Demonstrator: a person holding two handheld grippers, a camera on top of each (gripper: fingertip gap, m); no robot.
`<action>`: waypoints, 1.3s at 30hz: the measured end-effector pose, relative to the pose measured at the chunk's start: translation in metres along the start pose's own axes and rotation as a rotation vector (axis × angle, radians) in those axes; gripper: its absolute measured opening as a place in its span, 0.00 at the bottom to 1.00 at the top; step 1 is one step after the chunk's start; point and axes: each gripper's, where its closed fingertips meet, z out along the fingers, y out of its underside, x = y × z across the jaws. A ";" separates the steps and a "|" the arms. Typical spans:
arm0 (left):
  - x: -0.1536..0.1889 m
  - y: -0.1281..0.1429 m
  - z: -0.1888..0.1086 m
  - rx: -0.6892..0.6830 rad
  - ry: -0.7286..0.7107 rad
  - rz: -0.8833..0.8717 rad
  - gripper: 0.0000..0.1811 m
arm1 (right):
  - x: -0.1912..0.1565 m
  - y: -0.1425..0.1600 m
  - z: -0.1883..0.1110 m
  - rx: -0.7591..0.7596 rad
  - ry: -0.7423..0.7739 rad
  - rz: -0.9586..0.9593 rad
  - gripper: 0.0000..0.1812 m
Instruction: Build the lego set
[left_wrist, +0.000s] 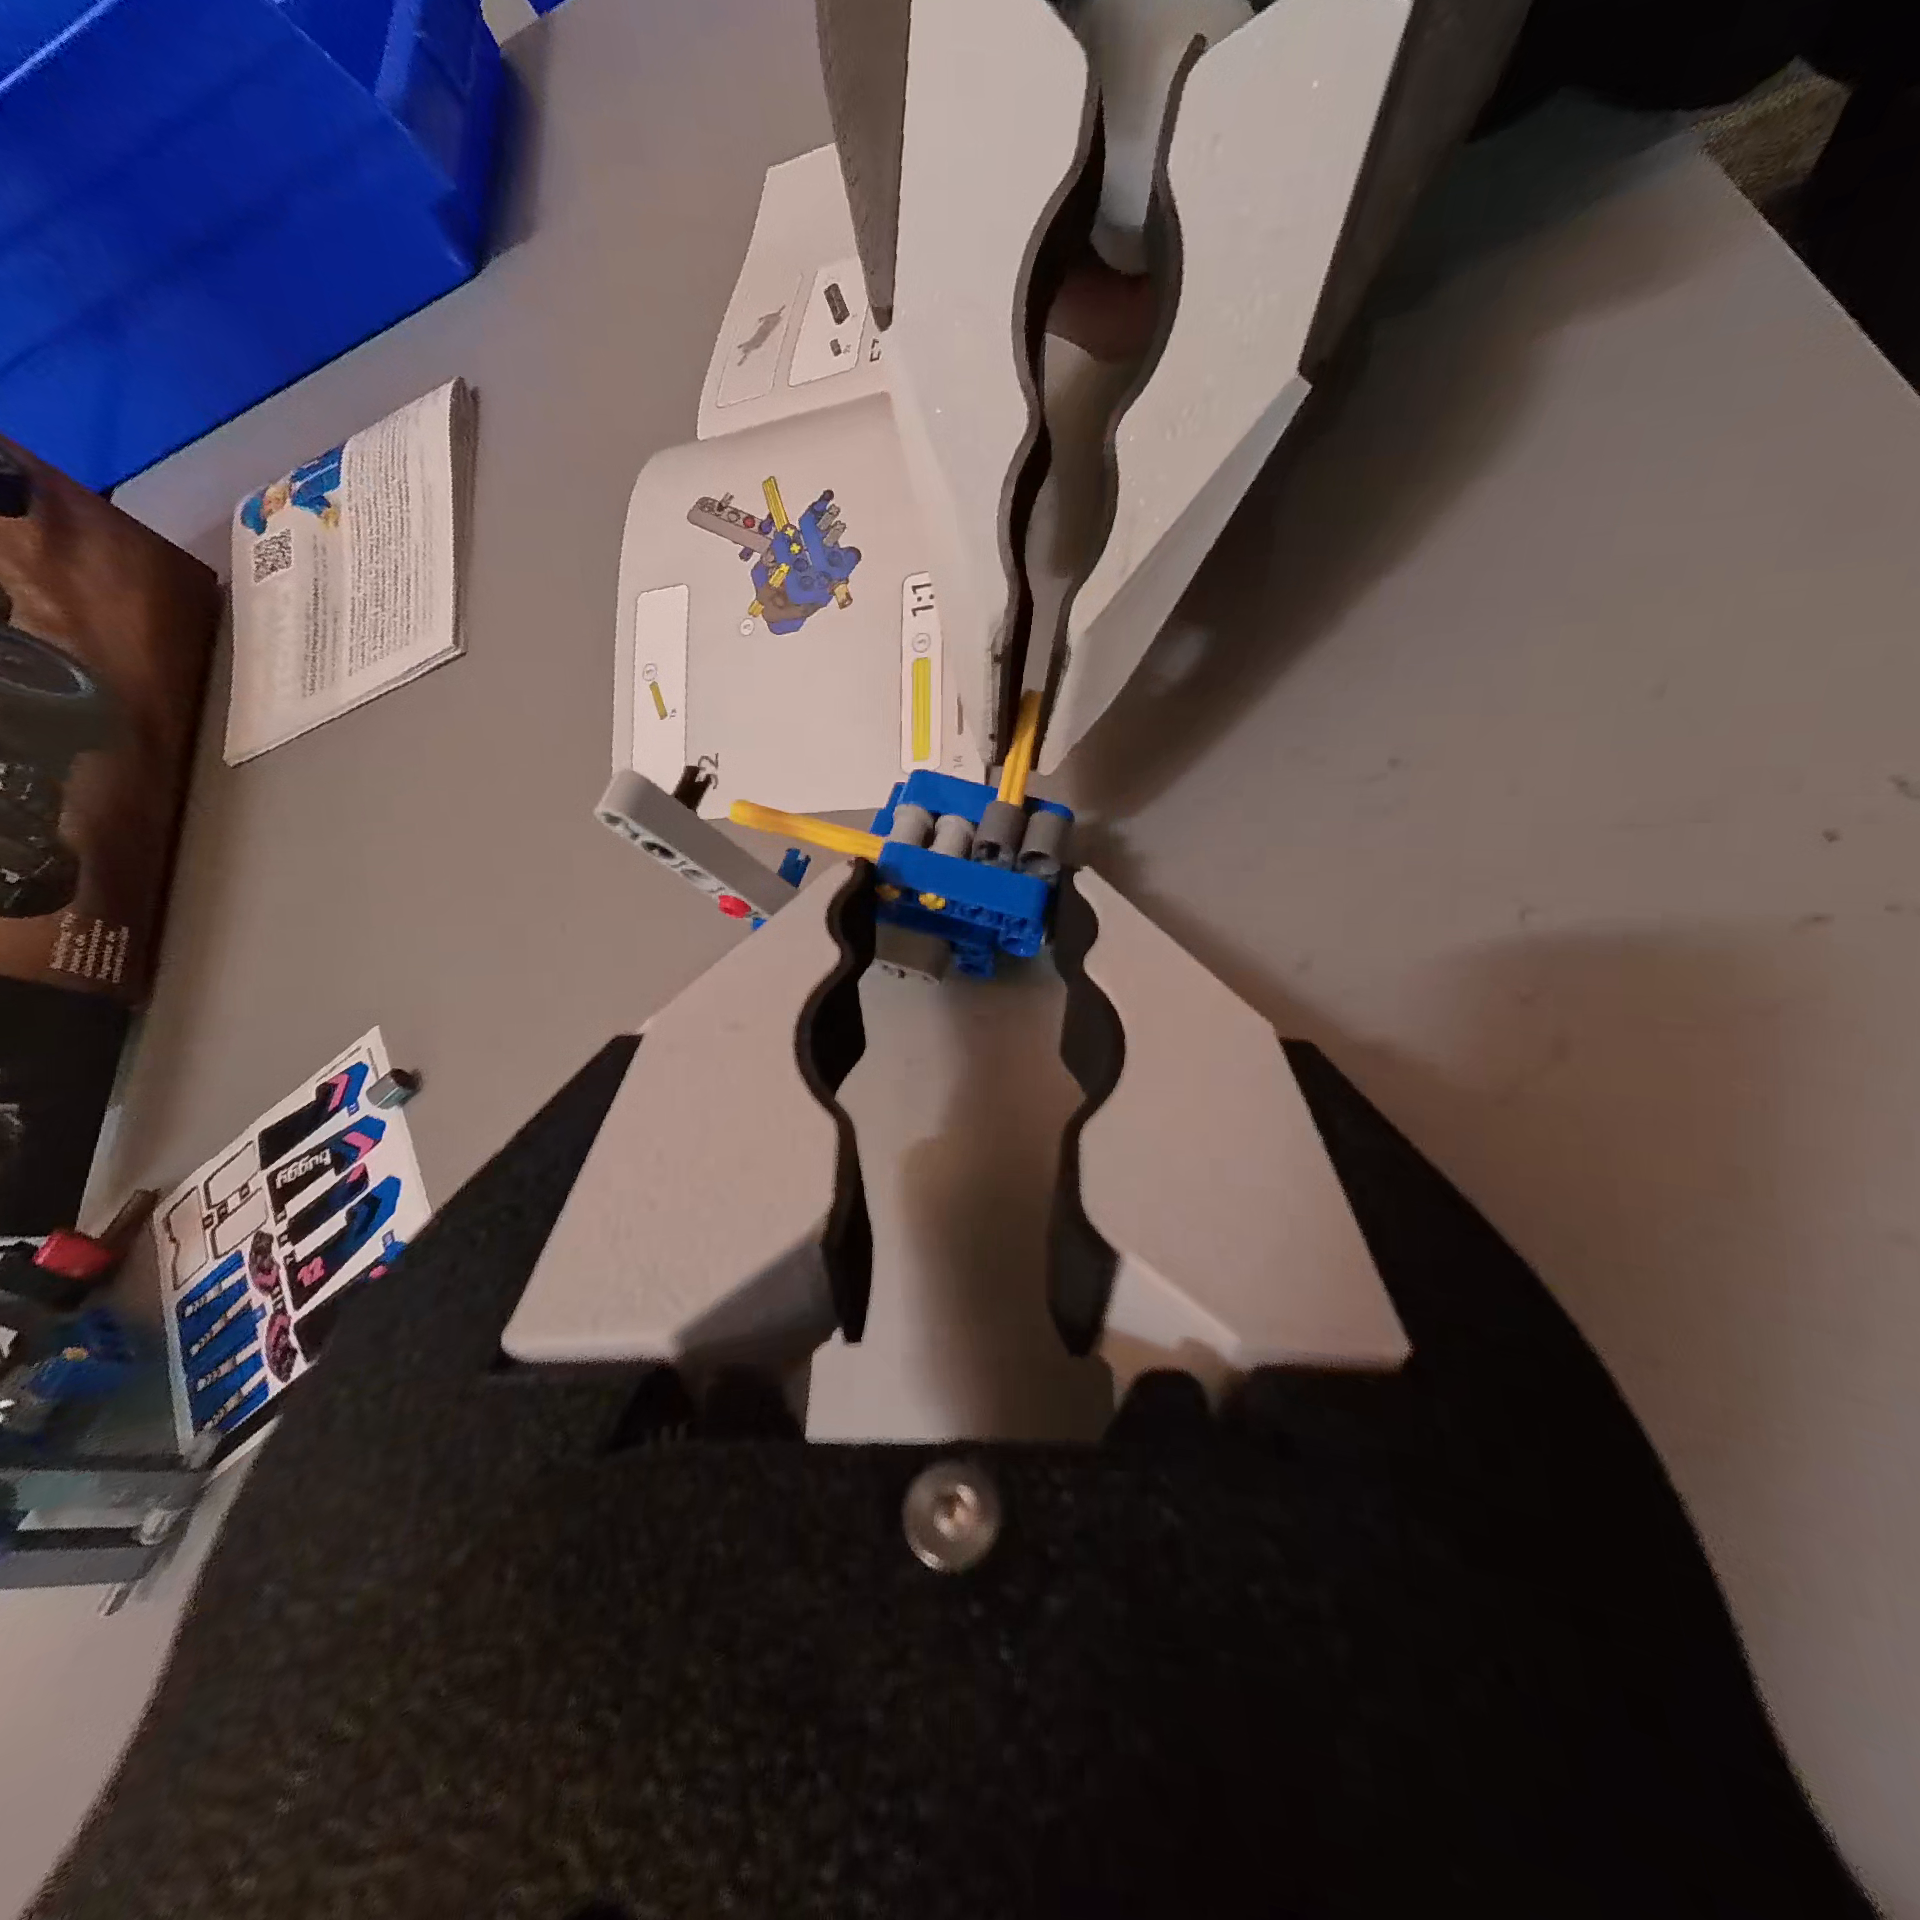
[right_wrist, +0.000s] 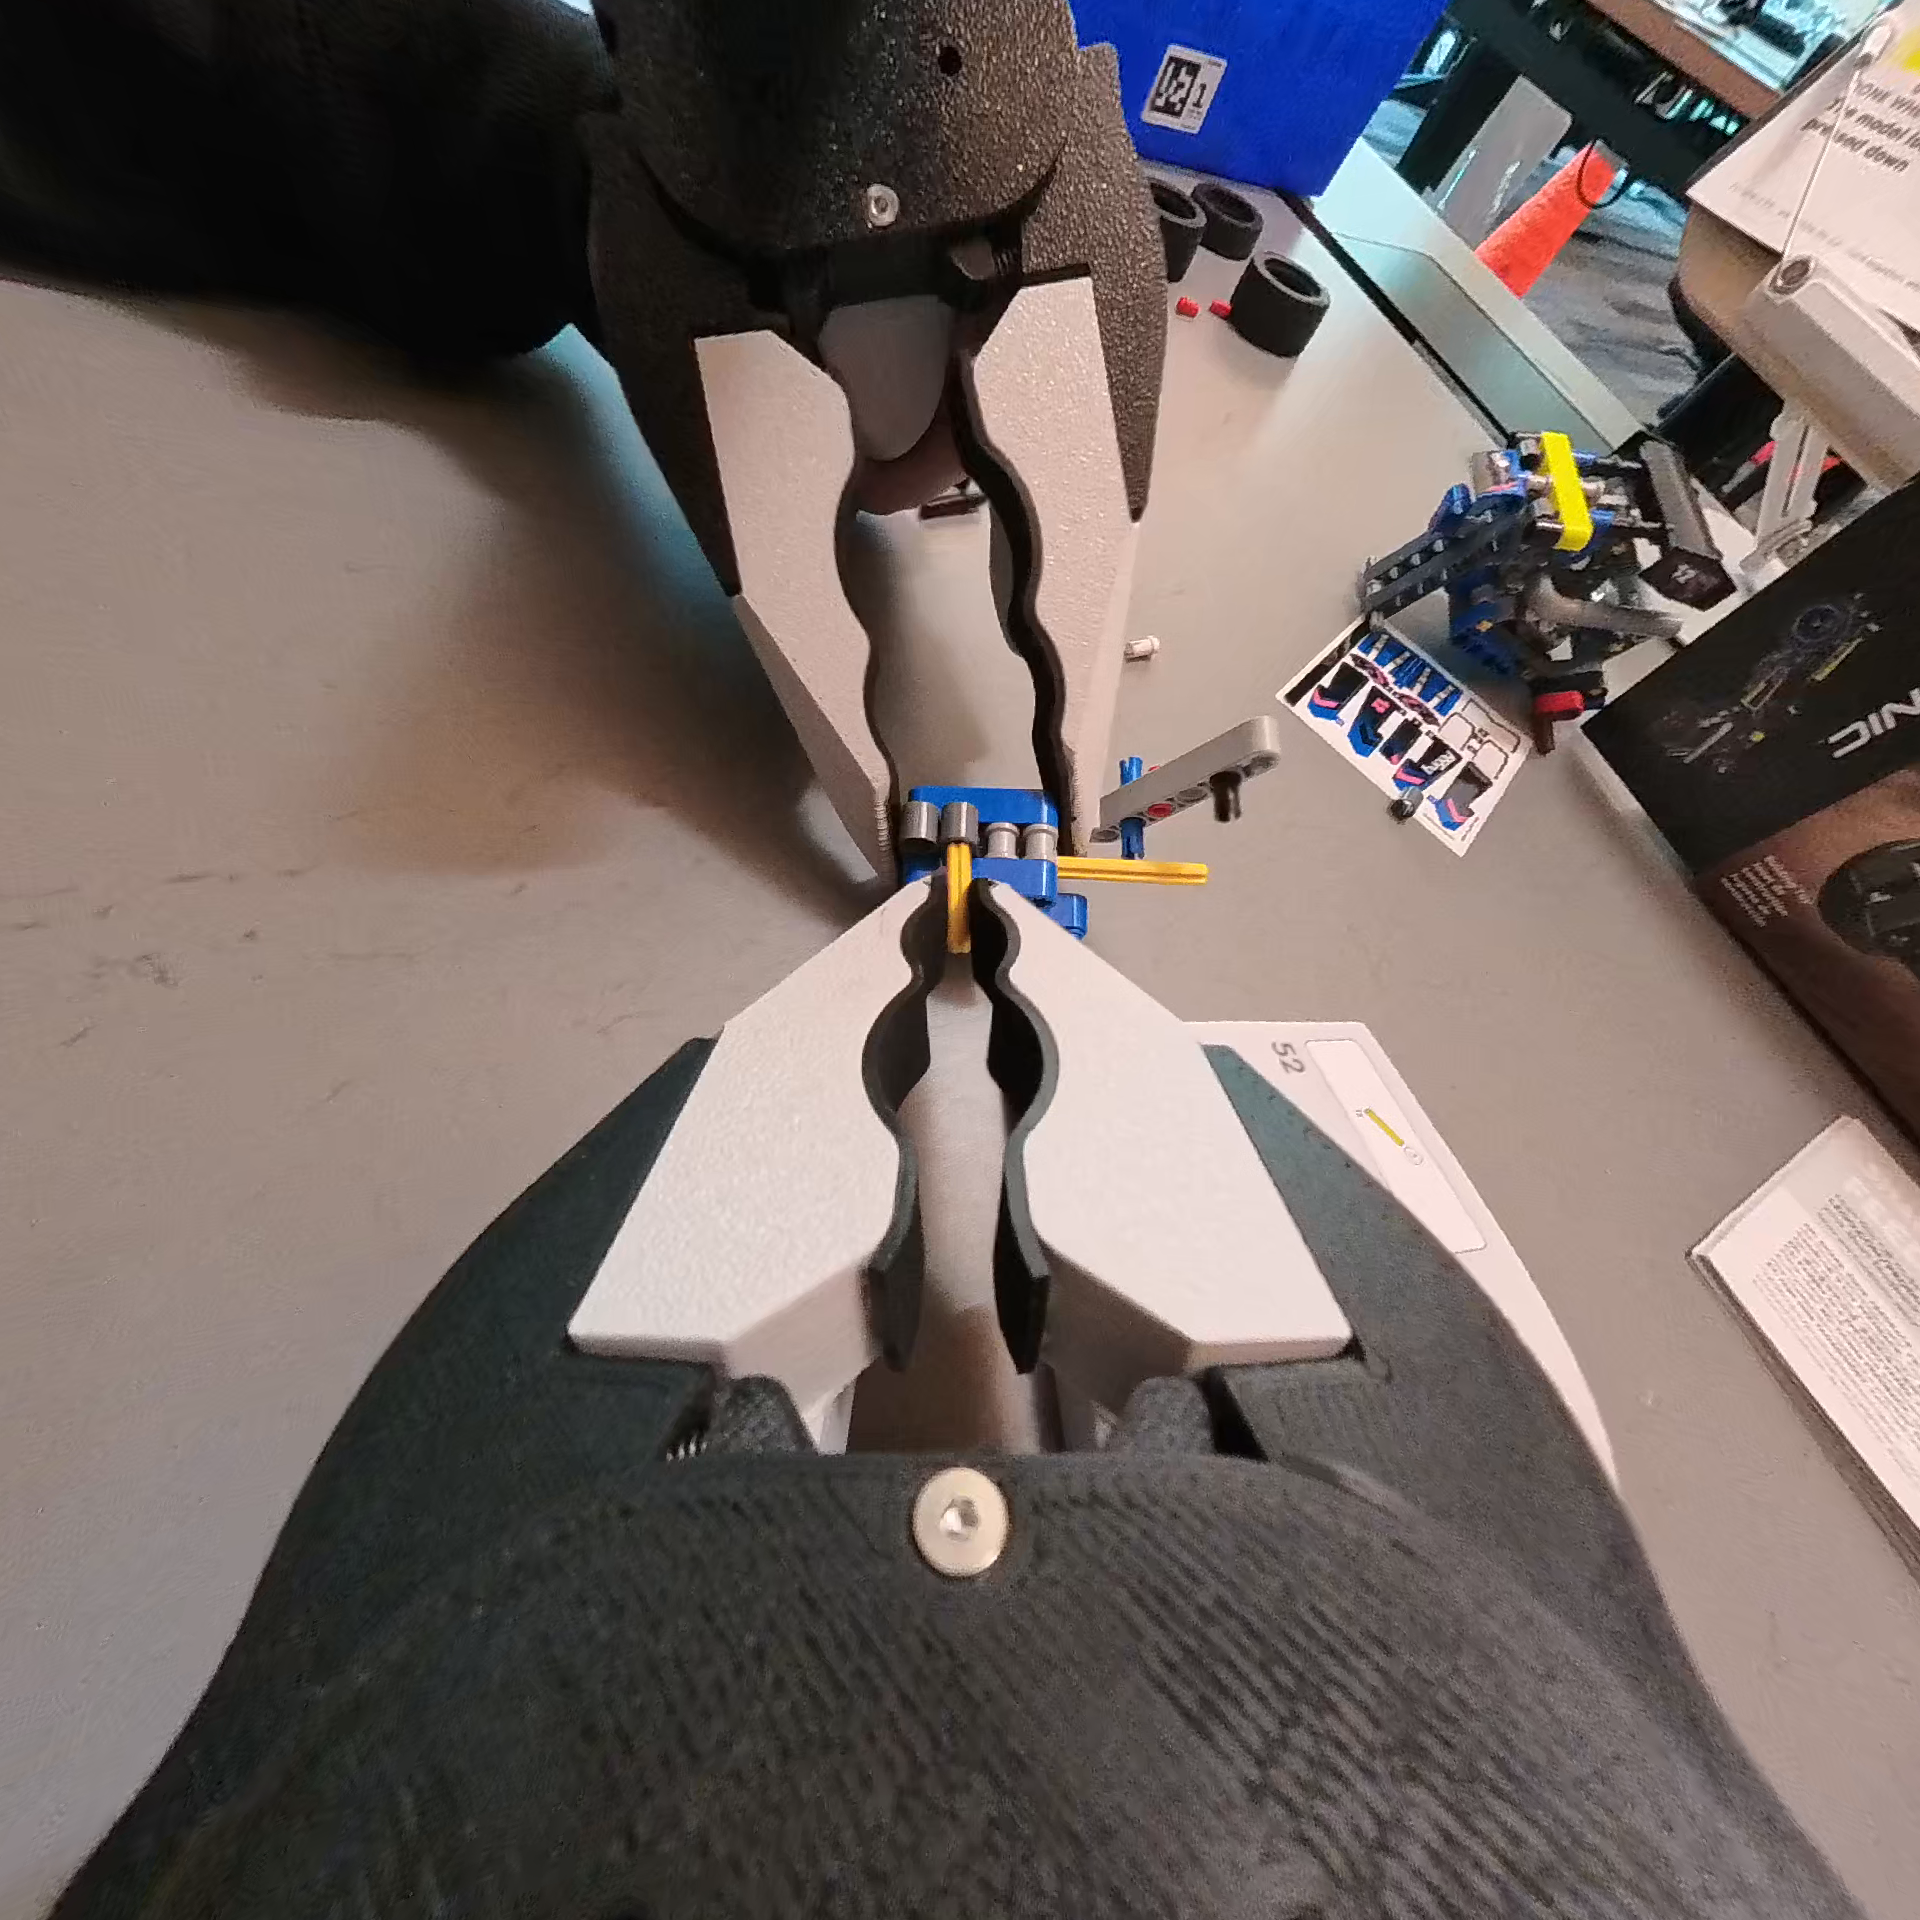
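So the left gripper (left_wrist: 961, 914) is clamped on a small blue lego block (left_wrist: 966, 883), one finger on each side, the block sitting right at its tips and just over the grey table (left_wrist: 1455, 831). The block has a row of grey sleeves on top and one yellow axle (left_wrist: 805, 828) poking out sideways to the gripper's left. Straight across, tip to tip, the right gripper (right_wrist: 971, 914) has its fingers squeezed nearly together on a second yellow axle (right_wrist: 958, 899), whose far end is in among the grey sleeves. Just past the block on the left gripper's left there's a grey beam (left_wrist: 686, 852) with holes, lying on the edge of the open instruction booklet (left_wrist: 779, 644). Further left is a sticker sheet (left_wrist: 291, 1226), a smaller leaflet (left_wrist: 348, 571), and a blue bin (left_wrist: 208, 208) at the far end. From the right gripper's view, a half-built blue model (right_wrist: 1538, 561) sits off to the far right, black tyres (right_wrist: 1278, 296) beyond.
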 end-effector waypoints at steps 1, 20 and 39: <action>0.000 0.000 0.000 0.004 -0.001 -0.005 0.17 | 0.000 0.000 0.000 0.000 0.009 -0.013 0.02; 0.000 0.003 0.000 0.007 0.063 -0.153 0.17 | 0.004 -0.003 0.004 -0.008 0.170 -0.408 0.02; -0.007 0.003 0.003 -0.006 0.015 -0.141 0.17 | 0.009 -0.001 0.005 -0.034 0.148 -0.329 0.02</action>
